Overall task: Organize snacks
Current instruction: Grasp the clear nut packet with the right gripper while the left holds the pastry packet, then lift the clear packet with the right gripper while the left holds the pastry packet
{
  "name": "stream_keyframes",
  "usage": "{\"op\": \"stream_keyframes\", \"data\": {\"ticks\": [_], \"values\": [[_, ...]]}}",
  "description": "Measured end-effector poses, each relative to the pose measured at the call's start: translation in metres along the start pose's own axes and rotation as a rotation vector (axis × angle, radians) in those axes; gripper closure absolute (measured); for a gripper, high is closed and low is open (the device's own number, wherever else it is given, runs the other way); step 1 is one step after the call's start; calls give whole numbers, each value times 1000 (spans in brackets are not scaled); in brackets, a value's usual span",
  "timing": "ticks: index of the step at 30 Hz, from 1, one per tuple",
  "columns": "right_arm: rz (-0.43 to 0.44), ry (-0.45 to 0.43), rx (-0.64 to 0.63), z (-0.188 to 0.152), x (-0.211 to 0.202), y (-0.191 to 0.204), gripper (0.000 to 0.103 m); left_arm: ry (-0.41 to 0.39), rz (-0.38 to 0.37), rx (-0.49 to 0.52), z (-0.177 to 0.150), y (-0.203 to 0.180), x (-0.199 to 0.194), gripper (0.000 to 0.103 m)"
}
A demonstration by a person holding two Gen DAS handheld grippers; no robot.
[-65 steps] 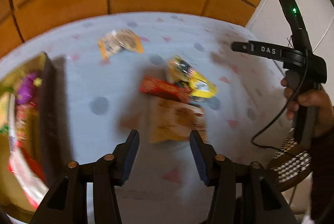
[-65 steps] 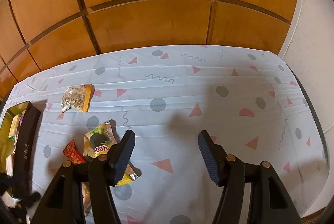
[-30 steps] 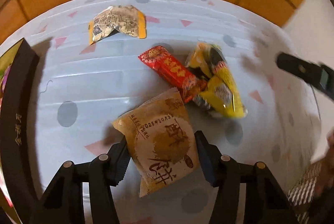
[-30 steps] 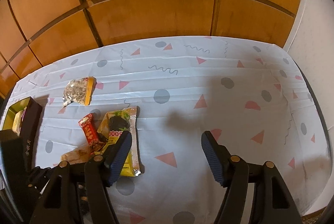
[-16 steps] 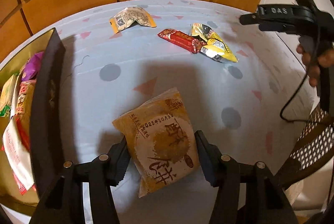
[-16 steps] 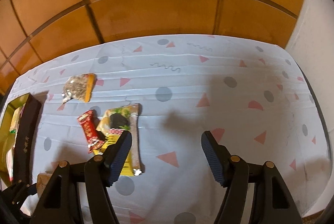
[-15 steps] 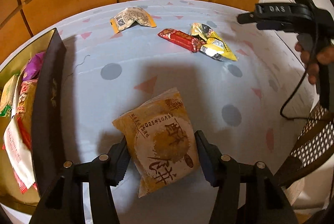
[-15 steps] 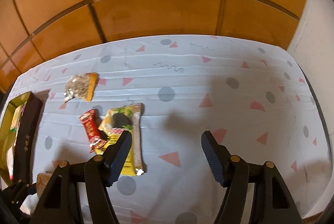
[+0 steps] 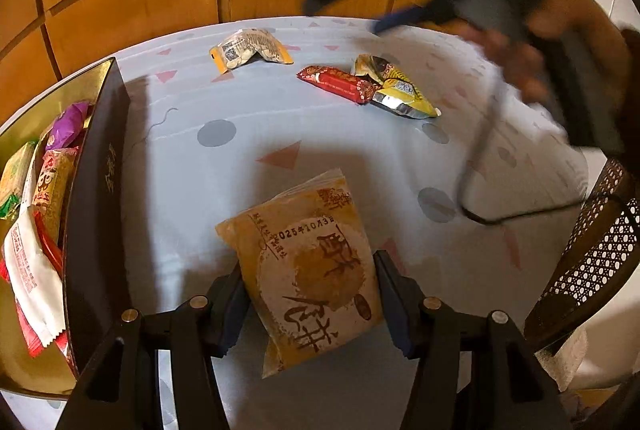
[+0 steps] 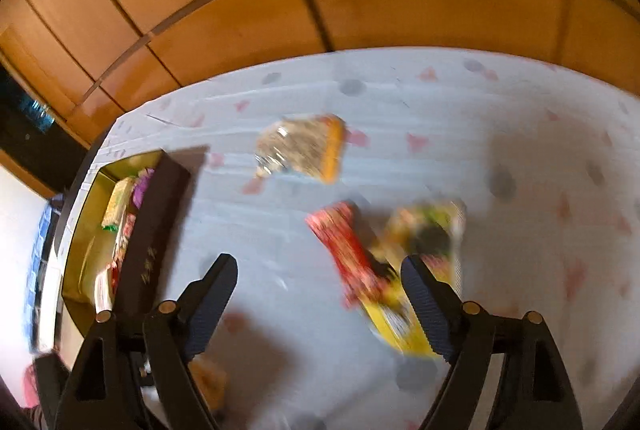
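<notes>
Gripping one brown pastry packet [image 9: 310, 266], left claw [image 9: 308, 300]; three loose snack packets beyond; right claw [image 10: 318, 304] wide, freshly opened, empty.

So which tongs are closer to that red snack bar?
The right tongs: open, with the red snack bar just ahead by their right finger. The left tongs sit farther back, clamped on the tan pastry packet.

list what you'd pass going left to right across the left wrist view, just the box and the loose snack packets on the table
gold box of snacks → orange-edged nut packet → brown pastry packet held in the left gripper → red bar → yellow packet
</notes>
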State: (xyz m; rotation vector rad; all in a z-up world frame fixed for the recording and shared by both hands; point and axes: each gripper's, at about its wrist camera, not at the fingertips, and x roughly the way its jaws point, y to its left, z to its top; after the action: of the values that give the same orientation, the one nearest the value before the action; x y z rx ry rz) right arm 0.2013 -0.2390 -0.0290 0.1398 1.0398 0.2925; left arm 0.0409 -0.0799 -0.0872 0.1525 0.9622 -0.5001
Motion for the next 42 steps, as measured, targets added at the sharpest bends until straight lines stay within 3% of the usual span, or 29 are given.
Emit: {"op": "stream_keyframes", "data": {"ticks": [7, 11, 15, 18, 19, 20, 24, 32, 36, 42], "values": [[-177, 78, -467, 39, 65, 60, 18, -20, -28, -4, -3, 4, -2, 45], [-254, 127, -611, 54, 99, 69, 18, -23, -46, -4, -4, 7, -2, 45], [-263, 188, -682, 66, 129, 68, 18, -22, -55, -3, -4, 7, -3, 45], [-237, 205, -658, 72, 138, 63, 23, -22, -56, -4, -3, 6, -3, 45], [-225, 202, -637, 75, 138, 62, 34, -22, -55, -4, -3, 5, -3, 45], [-225, 198, -620, 76, 136, 63, 50, -22, -54, -3, -3, 5, -3, 45], [-175, 197, -555, 67, 121, 67, 59, -22, -52, -7, -2, 5, -2, 45], [-69, 253, -414, 16, 71, 65, 59, -35, -41, -16, -5, 4, -5, 45], [-24, 278, -359, -25, 37, 58, 59, -33, -32, -22, -6, 3, -7, 45], [-71, 285, -303, -71, 21, 37, 59, -37, -8, -17, -8, -1, -9, 45]]}}
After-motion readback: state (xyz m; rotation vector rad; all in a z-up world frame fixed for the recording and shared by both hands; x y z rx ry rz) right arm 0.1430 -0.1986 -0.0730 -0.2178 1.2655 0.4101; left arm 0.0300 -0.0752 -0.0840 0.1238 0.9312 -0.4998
